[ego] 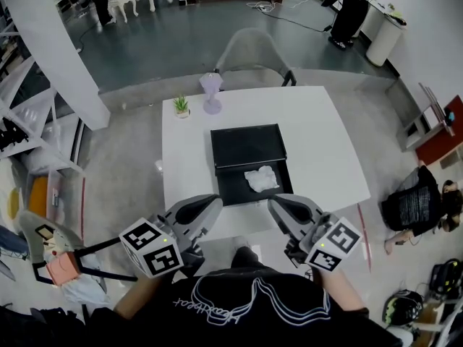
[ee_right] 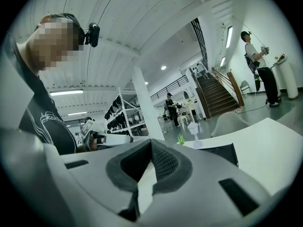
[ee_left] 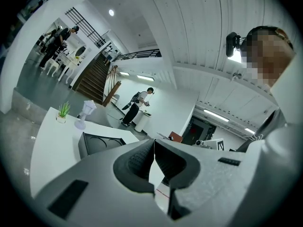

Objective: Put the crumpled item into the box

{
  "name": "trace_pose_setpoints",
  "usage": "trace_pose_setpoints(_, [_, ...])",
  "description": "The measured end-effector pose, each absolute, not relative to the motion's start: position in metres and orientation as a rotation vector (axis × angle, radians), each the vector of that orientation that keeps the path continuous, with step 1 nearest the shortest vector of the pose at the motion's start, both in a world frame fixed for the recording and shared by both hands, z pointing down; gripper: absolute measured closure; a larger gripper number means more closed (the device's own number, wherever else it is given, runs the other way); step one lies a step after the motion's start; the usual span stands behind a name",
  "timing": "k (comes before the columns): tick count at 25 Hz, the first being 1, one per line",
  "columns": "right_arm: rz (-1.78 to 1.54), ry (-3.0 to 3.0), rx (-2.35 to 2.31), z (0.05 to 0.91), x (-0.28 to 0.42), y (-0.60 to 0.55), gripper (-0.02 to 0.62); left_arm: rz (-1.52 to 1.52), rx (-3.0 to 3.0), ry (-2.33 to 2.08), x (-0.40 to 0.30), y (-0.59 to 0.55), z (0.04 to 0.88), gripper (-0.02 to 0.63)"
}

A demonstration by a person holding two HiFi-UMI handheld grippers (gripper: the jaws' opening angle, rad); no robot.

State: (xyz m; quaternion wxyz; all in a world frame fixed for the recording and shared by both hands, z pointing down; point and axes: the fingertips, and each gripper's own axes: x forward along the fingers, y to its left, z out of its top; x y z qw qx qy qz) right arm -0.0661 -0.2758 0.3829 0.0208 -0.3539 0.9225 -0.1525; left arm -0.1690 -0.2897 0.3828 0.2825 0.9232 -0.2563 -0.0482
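A black box lies open in the middle of the white table, its lid folded back toward the far side. The white crumpled item rests inside its near half. My left gripper and right gripper hover side by side over the table's near edge, just short of the box, tips pointing at it. Both are shut with nothing between the jaws. The left gripper view shows its jaws meeting, with the box beyond. In the right gripper view the jaws also touch, and the box is to the right.
A small potted plant and a lilac ornament stand at the table's far left. A grey chair sits behind the table. White shelving is at the left, and a person sits on the floor at the right.
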Motion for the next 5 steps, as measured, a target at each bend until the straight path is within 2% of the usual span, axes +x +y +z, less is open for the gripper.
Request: trace_pose_setpoints(5, [-0.495, 2.863, -1.101, 0.3886, -0.0566, -0.2848, 0.592, -0.112, 2.457, -0.694, -0.1599, -0.2997, 0.3913, 0.598])
